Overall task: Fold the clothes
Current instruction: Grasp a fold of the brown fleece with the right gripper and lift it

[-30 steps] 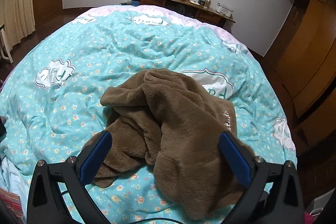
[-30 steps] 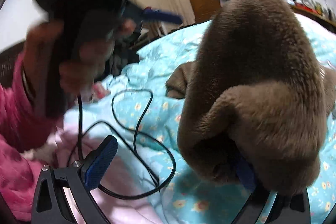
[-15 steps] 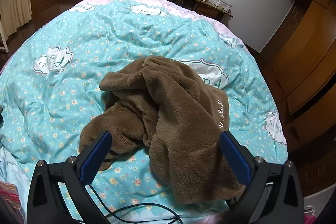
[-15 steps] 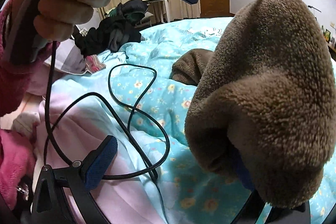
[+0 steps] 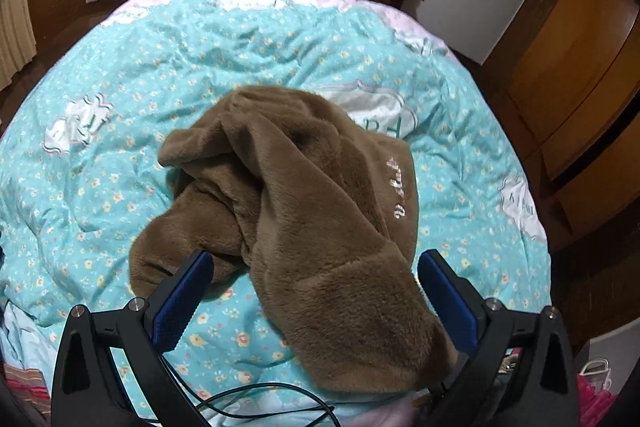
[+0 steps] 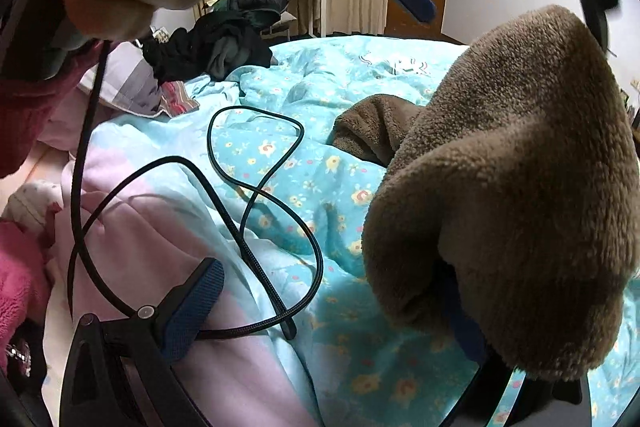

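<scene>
garment [image 5: 320, 227]: crumpled on bed [image 5: 120, 107] | left claw [image 5: 312, 303]: spread, empty | right claw [image 6: 332, 311]: spread, garment-draped

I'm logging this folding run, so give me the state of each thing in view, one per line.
brown fleece garment: crumpled, unfolded, one end draped over the right gripper's finger
left gripper: jaws open, empty
right gripper: jaws open
black cable: looped loosely on the quilt

Brown fleece garment [image 6: 520, 187] hides the right claw's [image 6: 332, 311] far finger.
</scene>
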Available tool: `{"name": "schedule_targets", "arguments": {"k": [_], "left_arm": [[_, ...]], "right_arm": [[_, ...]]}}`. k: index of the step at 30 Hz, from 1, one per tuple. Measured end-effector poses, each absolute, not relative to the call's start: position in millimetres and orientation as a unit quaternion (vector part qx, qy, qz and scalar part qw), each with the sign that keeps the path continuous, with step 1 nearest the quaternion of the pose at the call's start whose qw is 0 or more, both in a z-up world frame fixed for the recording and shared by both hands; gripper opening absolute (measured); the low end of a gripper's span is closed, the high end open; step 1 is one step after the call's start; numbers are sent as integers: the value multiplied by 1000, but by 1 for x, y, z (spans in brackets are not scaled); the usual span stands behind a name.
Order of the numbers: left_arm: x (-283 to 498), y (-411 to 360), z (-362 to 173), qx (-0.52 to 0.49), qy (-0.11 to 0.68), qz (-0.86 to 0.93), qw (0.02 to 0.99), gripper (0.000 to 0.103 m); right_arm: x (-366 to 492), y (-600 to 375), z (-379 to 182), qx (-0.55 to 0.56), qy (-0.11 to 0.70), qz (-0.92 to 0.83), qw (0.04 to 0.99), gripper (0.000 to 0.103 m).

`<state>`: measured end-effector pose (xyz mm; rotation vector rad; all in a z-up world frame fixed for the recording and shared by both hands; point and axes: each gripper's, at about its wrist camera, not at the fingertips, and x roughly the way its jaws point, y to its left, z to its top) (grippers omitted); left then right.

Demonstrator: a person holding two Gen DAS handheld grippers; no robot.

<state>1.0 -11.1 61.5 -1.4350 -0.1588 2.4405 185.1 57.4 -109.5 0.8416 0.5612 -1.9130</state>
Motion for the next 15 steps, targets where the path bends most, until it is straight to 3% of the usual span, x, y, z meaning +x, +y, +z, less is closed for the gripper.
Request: {"name": "schedule_targets", "arguments": {"k": [11,14,15], "left_arm": [[-9,-33,37,-510,-80,846,136,101],[-10,-44,24,-520,-113,833,149,79],[-10,-47,19,-524,-124,828,154,66]], "right_arm": [[188,61,-104,337,241,-784,462,103],[192,75,-92,326,253,-789,455,103],[193,83,-86,320,255,-792,453,103]]}}
